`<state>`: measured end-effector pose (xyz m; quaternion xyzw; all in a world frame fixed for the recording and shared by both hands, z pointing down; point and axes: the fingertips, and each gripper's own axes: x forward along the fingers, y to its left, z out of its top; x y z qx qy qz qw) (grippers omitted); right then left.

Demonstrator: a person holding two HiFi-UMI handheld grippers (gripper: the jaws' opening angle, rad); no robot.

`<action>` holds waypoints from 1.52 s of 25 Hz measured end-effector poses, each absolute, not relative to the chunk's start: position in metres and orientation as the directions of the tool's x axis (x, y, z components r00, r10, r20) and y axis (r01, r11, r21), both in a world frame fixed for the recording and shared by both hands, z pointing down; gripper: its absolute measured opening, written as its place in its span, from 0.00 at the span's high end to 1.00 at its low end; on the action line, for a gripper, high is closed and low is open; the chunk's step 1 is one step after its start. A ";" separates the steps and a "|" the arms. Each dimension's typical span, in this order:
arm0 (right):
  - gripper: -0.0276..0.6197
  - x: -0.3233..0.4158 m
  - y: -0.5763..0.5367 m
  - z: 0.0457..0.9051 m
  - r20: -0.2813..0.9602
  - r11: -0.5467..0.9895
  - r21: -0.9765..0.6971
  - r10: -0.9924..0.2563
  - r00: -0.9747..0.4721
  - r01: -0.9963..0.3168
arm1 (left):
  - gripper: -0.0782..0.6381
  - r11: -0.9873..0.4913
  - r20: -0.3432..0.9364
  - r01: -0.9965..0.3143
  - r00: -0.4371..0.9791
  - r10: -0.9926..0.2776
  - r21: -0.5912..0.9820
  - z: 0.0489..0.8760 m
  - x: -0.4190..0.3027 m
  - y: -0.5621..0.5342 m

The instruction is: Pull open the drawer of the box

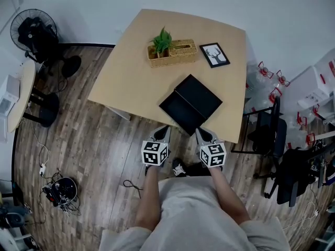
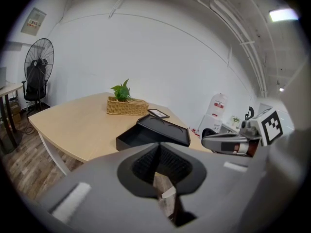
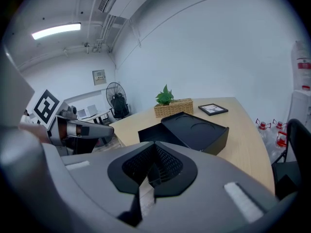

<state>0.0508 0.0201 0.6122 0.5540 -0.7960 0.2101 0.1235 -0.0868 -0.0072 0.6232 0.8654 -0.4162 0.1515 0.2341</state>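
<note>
Down at the near edge of the surface (image 1: 131, 77), the person's bare forearms reach forward side by side, both grippers held over the wooden floor just short of the tabletop. The left gripper (image 1: 163, 131) points ahead at the box (image 1: 200, 97); its own view shows the jaws clenched together at the tip with nothing between them. Just ahead and between the two grippers, the black box lies flat near the surface's front edge. Its drawer (image 1: 175, 110) stands pulled out toward the left gripper's side and looks empty. Neither gripper touches it. The right gripper (image 1: 203, 134) mirrors the left, level with it and pointing forward, and its jaws are clenched too, holding nothing.

Now the surroundings. A standing fan (image 1: 35, 33) sits at far left by the wall, with a small side table (image 1: 22, 94) below it and a tangle of cables (image 1: 60, 191) on the floor. Behind the box there is a wicker basket (image 1: 172, 54) with a green plant (image 1: 162, 39), then a framed picture (image 1: 214, 55) lying flat. At the right side stands a dark chair (image 1: 271, 134). Nothing lies between the grippers and the box.
</note>
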 end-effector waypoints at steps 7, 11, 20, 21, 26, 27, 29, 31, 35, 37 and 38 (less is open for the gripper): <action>0.95 0.050 0.025 0.617 0.434 0.308 -0.200 -0.823 -0.366 -0.930 | 0.81 -0.558 0.468 -0.783 0.616 -0.634 0.274 0.627 -0.079 -0.008; 0.95 0.055 0.029 0.617 0.431 0.300 -0.209 -0.826 -0.363 -0.931 | 0.81 -0.568 0.474 -0.776 0.622 -0.623 0.273 0.629 -0.073 -0.006; 0.95 0.060 0.031 0.619 0.425 0.293 -0.218 -0.830 -0.361 -0.931 | 0.81 -0.579 0.498 -0.773 0.620 -0.606 0.258 0.634 -0.068 -0.004; 0.95 0.060 0.031 0.619 0.425 0.295 -0.217 -0.830 -0.362 -0.931 | 0.81 -0.579 0.498 -0.773 0.620 -0.606 0.258 0.635 -0.068 -0.004; 0.95 0.060 0.028 0.620 0.427 0.299 -0.217 -0.827 -0.366 -0.929 | 0.81 -0.578 0.507 -0.776 0.616 -0.603 0.255 0.635 -0.068 -0.007; 0.95 0.060 0.027 0.620 0.428 0.300 -0.219 -0.826 -0.368 -0.928 | 0.81 -0.576 0.508 -0.777 0.615 -0.604 0.255 0.636 -0.068 -0.008; 0.95 0.060 0.026 0.621 0.429 0.301 -0.223 -0.824 -0.371 -0.927 | 0.81 -0.574 0.511 -0.778 0.612 -0.604 0.254 0.637 -0.068 -0.009; 0.95 0.059 0.025 0.620 0.427 0.303 -0.226 -0.824 -0.374 -0.926 | 0.81 -0.573 0.514 -0.780 0.610 -0.604 0.252 0.637 -0.070 -0.009; 0.95 0.053 0.023 0.620 0.431 0.313 -0.223 -0.818 -0.381 -0.923 | 0.81 -0.564 0.514 -0.786 0.603 -0.610 0.254 0.636 -0.076 -0.011; 0.95 0.052 0.023 0.621 0.433 0.314 -0.221 -0.816 -0.382 -0.923 | 0.81 -0.562 0.516 -0.787 0.602 -0.610 0.255 0.637 -0.077 -0.012; 0.95 0.052 0.023 0.621 0.433 0.314 -0.222 -0.816 -0.382 -0.923 | 0.81 -0.562 0.516 -0.787 0.602 -0.609 0.255 0.638 -0.077 -0.012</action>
